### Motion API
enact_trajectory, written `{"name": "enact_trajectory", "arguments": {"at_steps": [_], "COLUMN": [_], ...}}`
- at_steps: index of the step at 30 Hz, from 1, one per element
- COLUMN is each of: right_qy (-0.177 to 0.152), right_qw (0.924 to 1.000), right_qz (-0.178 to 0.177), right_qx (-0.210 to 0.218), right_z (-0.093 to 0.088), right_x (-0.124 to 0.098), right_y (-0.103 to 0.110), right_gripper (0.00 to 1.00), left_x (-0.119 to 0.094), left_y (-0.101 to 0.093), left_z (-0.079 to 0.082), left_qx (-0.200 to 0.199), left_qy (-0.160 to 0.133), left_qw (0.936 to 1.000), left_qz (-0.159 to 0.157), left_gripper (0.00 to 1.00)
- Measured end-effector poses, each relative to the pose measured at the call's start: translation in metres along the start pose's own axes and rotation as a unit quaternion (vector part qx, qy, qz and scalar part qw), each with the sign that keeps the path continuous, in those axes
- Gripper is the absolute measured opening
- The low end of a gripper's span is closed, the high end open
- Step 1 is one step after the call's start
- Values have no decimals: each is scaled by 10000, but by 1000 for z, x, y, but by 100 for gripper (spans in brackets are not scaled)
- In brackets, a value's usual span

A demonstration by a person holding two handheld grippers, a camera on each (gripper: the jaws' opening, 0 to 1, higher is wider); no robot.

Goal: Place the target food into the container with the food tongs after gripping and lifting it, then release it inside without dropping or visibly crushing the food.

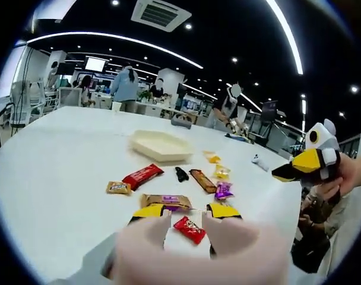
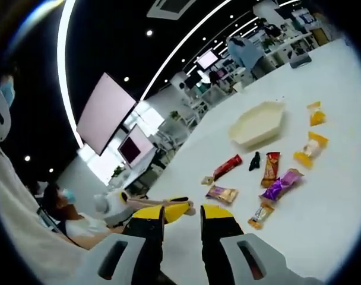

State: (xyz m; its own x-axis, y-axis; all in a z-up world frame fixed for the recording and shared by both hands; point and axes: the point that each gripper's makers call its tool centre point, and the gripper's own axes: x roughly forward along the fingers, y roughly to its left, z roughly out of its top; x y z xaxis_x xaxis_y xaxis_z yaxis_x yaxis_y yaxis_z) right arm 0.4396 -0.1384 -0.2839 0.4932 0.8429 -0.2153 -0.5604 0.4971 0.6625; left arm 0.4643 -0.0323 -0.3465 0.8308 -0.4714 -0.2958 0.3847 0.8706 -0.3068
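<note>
One tray (image 1: pixel 160 146), about nine wrapped snacks (image 1: pixel 142 176) (both grippers (image 1: pixel 186 212) (image 2: pixel 181 215) gaping, empty).

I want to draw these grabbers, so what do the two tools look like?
The left tool has two pale grey arms ending in yellow tips with black undersides. The right tool, seen in its own view, has light grey bodies with slot holes, black jaws and yellow tips. Seen from the left gripper view, it looks like a grey, yellow and black bird beak.

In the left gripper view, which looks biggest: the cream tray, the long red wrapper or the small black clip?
1. The cream tray, clearly largest.
2. The long red wrapper.
3. The small black clip, smallest.
All three lie at about the same distance, so this ranking seems safe.
</note>
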Motion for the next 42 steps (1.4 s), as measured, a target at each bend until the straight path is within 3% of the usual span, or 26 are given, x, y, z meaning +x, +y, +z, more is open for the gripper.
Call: {"name": "enact_trajectory", "arguments": {"at_steps": [12,26,31,42], "right_qy": [-1,30,8,-26], "right_qw": [9999,9999,10000,9998], "right_qz": [-113,-110,-96,-218], "right_qx": [61,4,-16,-13], "right_z": [-9,-2,0,1], "right_x": [-5,0,1,-5], "right_y": [-4,-4,-4,-11], "right_gripper": [23,23,23,23], "left_x": [3,8,11,13], "left_y": [-1,-5,-6,-21], "left_z": [-7,-7,-7,-9], "left_qx": [81,108,304,483], "left_qy": [148,218,304,323], "left_qw": [9999,9997,9991,9975], "left_qz": [20,23,20,-400], "left_gripper": [26,26,25,26]}}
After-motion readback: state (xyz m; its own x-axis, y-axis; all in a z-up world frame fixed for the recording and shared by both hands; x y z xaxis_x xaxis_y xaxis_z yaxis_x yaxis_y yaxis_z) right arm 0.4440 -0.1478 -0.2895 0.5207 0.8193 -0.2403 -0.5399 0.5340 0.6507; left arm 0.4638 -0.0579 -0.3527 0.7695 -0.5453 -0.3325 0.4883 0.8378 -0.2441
